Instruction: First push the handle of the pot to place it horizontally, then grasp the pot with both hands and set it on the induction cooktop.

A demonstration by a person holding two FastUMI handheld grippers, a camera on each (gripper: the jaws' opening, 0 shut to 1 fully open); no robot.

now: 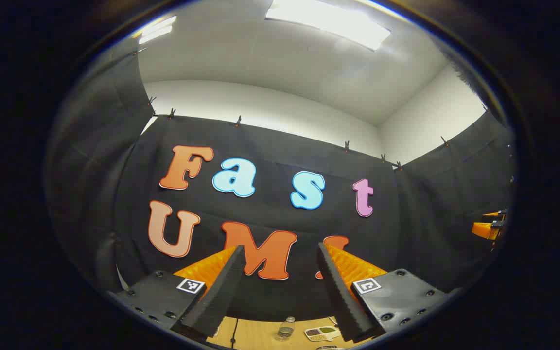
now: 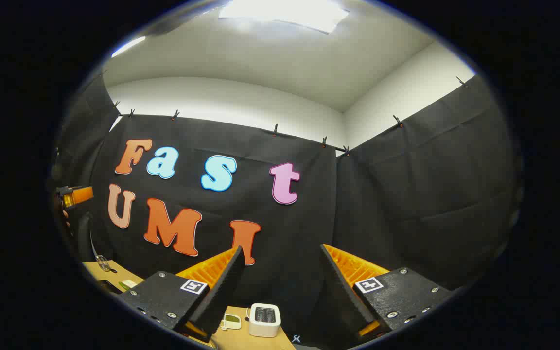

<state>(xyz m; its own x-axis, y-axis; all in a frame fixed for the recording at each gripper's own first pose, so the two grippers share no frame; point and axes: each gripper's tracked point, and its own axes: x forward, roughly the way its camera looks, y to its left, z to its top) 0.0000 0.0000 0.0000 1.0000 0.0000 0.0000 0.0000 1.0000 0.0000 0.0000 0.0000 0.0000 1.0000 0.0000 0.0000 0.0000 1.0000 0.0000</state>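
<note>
My left gripper is held up high and faces the black booth wall; its fingers stand wide apart with nothing between them. My right gripper is raised the same way, open and empty. In the left gripper view the right gripper appears small at the far right edge. In the right gripper view the left gripper appears at the far left edge, with a hand below it.
A wooden table runs along the bottom, below the fingers. On it are a clear bottle, a small divided dish and a dark cable. Near the wall sits a white boxy appliance beside a small white-and-green item.
</note>
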